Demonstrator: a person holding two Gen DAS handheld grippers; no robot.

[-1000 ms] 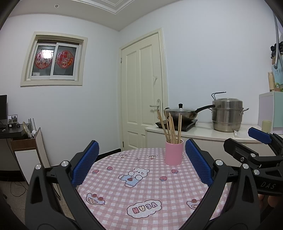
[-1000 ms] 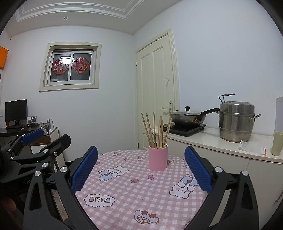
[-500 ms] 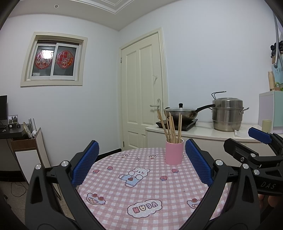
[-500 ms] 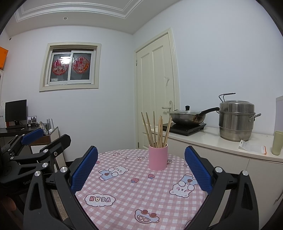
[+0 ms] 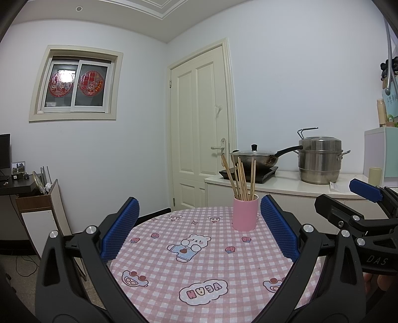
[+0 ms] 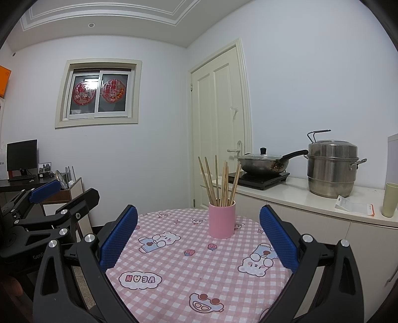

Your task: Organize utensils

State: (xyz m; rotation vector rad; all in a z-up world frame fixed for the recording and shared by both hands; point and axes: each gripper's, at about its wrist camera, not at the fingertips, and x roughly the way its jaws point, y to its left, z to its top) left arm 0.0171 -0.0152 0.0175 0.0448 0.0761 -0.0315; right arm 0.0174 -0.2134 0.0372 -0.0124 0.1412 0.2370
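Pink cup stands upright on the checked-cloth bench, toward its far edge, holding wooden chopsticks that fan outward. Left gripper and right gripper both hover short of the cup, fingers spread wide, gripping nothing.

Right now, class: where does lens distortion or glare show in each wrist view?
Left wrist view: the cream panelled door frame bows and dark corners vignette; the window has a bright glare patch. Right wrist view: ceiling moulding curves, while the pink cylindrical cup of wooden chopsticks stays sharp.
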